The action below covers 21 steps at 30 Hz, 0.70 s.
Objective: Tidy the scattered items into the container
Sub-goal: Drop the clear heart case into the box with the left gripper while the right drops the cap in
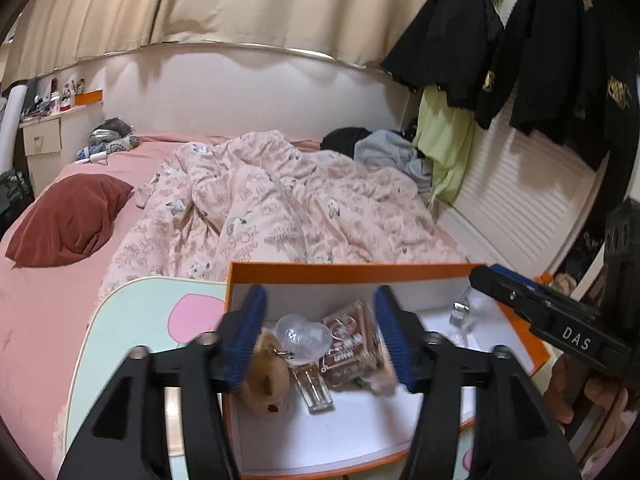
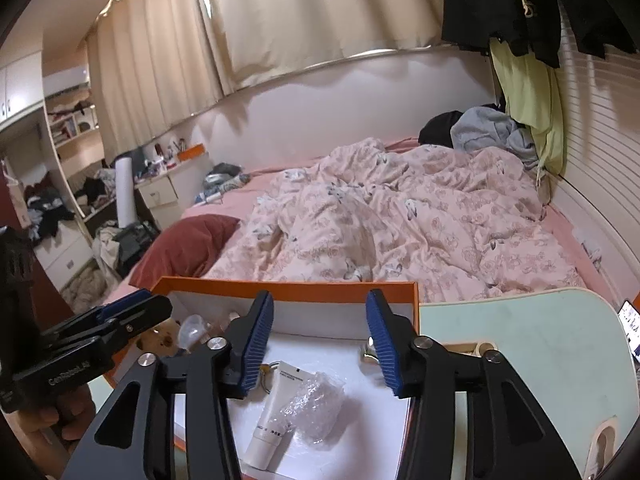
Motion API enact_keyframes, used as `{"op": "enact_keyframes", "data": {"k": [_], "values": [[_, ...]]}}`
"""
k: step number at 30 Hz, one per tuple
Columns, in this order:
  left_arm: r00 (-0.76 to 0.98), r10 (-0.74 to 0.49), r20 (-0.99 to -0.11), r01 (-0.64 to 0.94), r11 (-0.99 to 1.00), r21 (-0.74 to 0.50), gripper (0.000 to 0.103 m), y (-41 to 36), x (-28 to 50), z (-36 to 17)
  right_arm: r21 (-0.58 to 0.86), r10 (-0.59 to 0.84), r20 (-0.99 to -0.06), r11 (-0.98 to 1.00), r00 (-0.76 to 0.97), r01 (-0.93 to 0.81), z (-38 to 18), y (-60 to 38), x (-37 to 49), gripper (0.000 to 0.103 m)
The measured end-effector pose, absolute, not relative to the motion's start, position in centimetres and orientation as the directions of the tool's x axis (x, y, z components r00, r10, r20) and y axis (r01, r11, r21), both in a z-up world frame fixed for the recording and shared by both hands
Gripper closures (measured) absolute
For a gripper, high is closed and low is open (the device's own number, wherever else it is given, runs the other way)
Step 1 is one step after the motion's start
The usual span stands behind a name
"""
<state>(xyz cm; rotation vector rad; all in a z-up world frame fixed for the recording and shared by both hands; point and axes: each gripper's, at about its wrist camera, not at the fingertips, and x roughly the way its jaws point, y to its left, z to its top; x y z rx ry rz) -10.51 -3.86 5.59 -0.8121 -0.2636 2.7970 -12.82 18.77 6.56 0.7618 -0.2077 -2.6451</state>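
- Releasing: left claw [image 1: 320, 334] open above the orange-rimmed white cardboard box [image 1: 356, 270]; brown plush bear keychain [image 1: 268, 380] lies inside at 7 o'clock.
- Right claw [image 2: 318, 342] open, empty; white squeeze tube [image 2: 274, 420] lies beneath in the box.
- Lift both claws straight up, clear of the rim.

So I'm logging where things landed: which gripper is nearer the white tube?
Right. The right gripper hangs just above the white tube in the box; the left gripper is over the box's other side, above the plush bear.
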Motion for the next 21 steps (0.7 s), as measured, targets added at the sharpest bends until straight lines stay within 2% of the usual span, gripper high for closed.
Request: {"op": "enact_keyframes", "data": {"k": [5, 9, 15, 17, 18, 21], "values": [[-0.828, 0.271, -0.492, -0.171, -0.956, -0.239, 0.042, -4.1, -9.9, 6.0, 0.26, -0.411, -0.456, -0.91, -0.789, 0.324, 7.0, 19.1, -12.3, 0.045], [-0.843, 0.268, -0.466, -0.169, -0.955, -0.243, 0.042, -4.1, -9.0, 6.6, 0.283, -0.426, -0.442, -0.901, -0.79, 0.328, 7.5, 19.5, -11.4, 0.045], [-0.862, 0.243, -0.444, -0.156, -0.962, -0.223, 0.042, -4.4, -6.6, 8.2, 0.294, -0.424, -0.372, -0.897, -0.825, 0.329, 9.0, 20.5, -8.6, 0.045], [-0.872, 0.213, -0.44, -0.138, -0.971, -0.197, 0.042, -4.3, -5.3, 8.7, 0.315, -0.435, -0.336, -0.888, -0.835, 0.336, 9.5, 21.0, -7.3, 0.039], [-0.872, 0.207, -0.443, -0.134, -0.972, -0.191, 0.042, -4.2, -4.8, 8.8, 0.319, -0.439, -0.336, -0.886, -0.833, 0.337, 9.6, 21.1, -6.8, 0.033], [-0.842, 0.195, -0.503, -0.112, -0.975, -0.191, 0.041, -4.2, -3.1, 8.7, 0.321, -0.471, -0.395, -0.875, -0.788, 0.362, 9.6, 21.0, -5.5, 0.028]]}}
